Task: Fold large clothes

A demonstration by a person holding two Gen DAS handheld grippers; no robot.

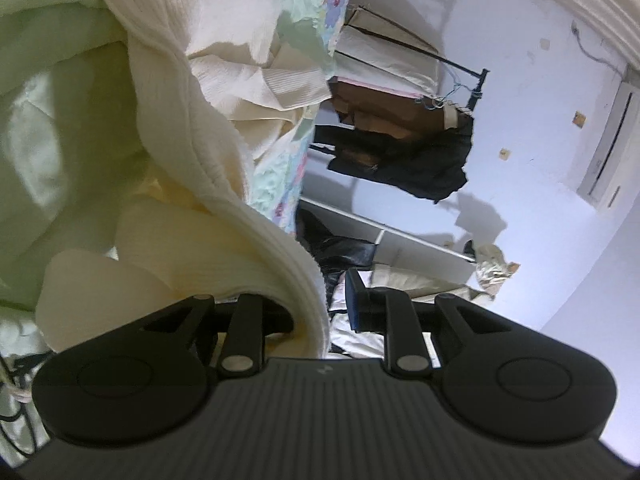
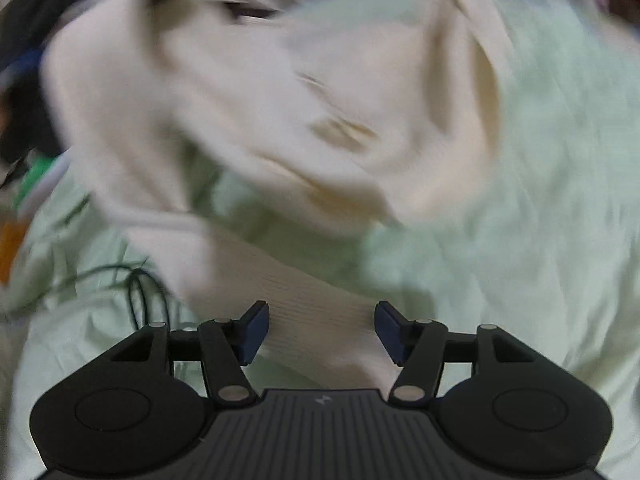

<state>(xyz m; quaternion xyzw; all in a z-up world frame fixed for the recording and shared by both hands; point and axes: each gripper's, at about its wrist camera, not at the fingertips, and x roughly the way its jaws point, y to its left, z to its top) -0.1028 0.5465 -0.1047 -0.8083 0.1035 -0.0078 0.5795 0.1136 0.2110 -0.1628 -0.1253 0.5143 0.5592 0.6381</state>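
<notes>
A cream ribbed knit garment point(image 1: 224, 152) hangs across the left wrist view, over a pale green sheet point(image 1: 48, 92). A thick fold of it drapes over my left gripper point(image 1: 320, 312) and hides the left finger; the right finger point(image 1: 356, 300) shows apart from the cloth. The view is tilted sideways. In the right wrist view the same garment point(image 2: 280, 120) is blurred over the green sheet point(image 2: 540, 200). My right gripper point(image 2: 320, 328) stands open, its fingers point(image 2: 252, 332) on either side of a ribbed strip of the garment point(image 2: 316, 320).
A floral bed cover point(image 1: 288, 172) lies under the garment. Beyond the bed are a metal rack point(image 1: 460, 68) with dark clothes point(image 1: 420, 160), a white wall and an air conditioner point(image 1: 608, 144). A dark cable point(image 2: 140, 288) lies on the sheet at left.
</notes>
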